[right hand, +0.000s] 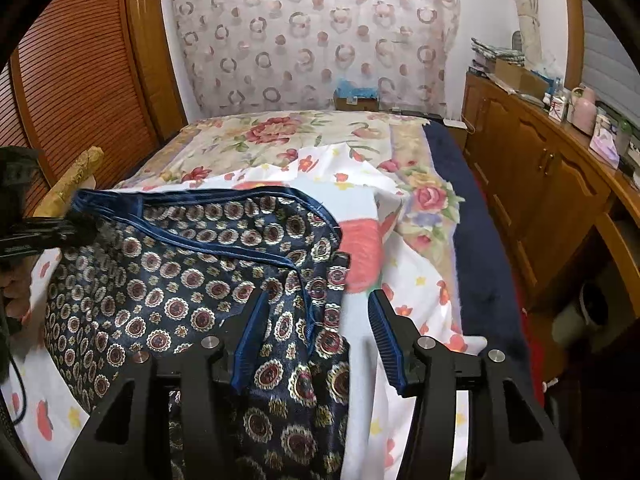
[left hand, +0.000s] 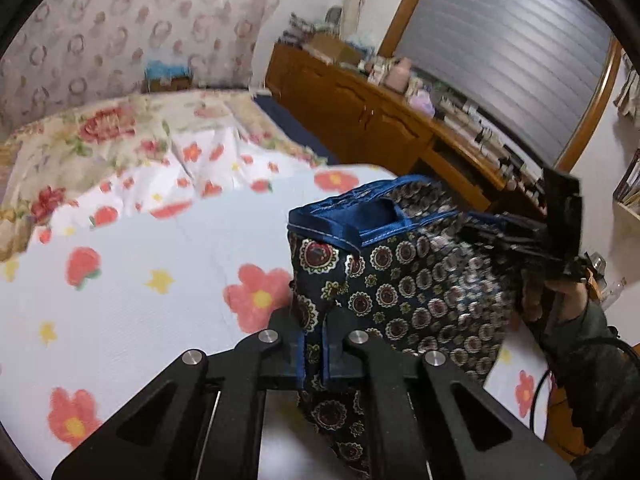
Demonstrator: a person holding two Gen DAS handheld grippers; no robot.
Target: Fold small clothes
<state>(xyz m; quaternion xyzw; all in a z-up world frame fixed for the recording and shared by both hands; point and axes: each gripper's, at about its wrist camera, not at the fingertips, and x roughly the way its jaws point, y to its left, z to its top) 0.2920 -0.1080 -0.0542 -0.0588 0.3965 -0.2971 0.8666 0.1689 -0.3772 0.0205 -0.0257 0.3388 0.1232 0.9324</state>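
L wrist cam: close over bed (left hand: 132,280), looks along fingers (left hand: 298,354) twd wooden cabinet (left hand: 360,108). R wrist cam: close, faces curtain (right hand: 316,32) wall. Both share bed, patterned garment (left hand: 420,280), cabinet, curtain.

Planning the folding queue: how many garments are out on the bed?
1: the dark medallion-print garment, lifted above the flowered sheet. The left gripper pinches its edge; the open right gripper straddles it. Others may be hidden.
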